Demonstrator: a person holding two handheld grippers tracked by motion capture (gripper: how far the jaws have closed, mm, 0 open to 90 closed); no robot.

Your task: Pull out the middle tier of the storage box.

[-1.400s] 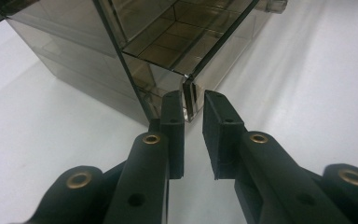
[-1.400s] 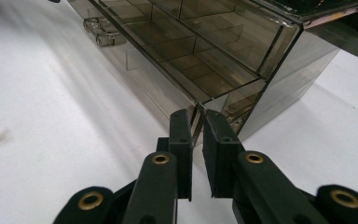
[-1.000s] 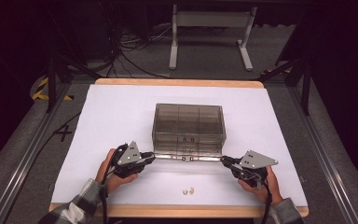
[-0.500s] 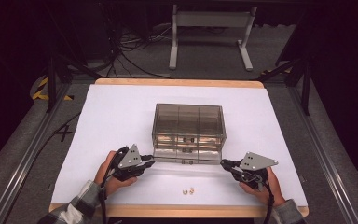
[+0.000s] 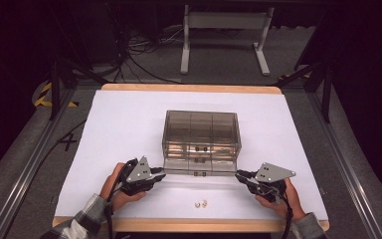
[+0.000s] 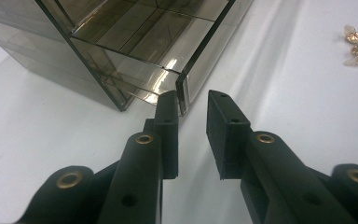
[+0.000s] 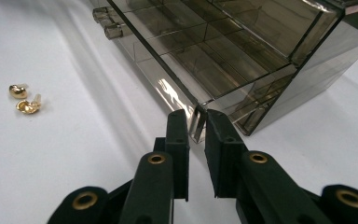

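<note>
A smoky clear drawer box [image 5: 201, 130] stands mid-table, its bottom drawer [image 5: 199, 168] pulled a little toward me. My left gripper [image 5: 162, 175] is at the drawer's front left corner. In the left gripper view that corner [image 6: 182, 95] stands between the jaws of the gripper [image 6: 192, 100], against one pad and clear of the other; these jaws have just been opening. My right gripper [image 5: 238, 175] is at the front right corner [image 7: 196, 122], which sits in the narrow gap of the gripper [image 7: 196, 116]; its jaws have also just been opening.
Two small gold pieces [image 5: 201, 203] lie on the white table top [image 5: 119, 124] between my hands, near the front edge; they also show as gold pieces [image 6: 356, 44] and gold pieces [image 7: 23, 99]. Two drawer knobs [image 7: 106, 23] stick out of the front. Dark floor and frame rails surround the table.
</note>
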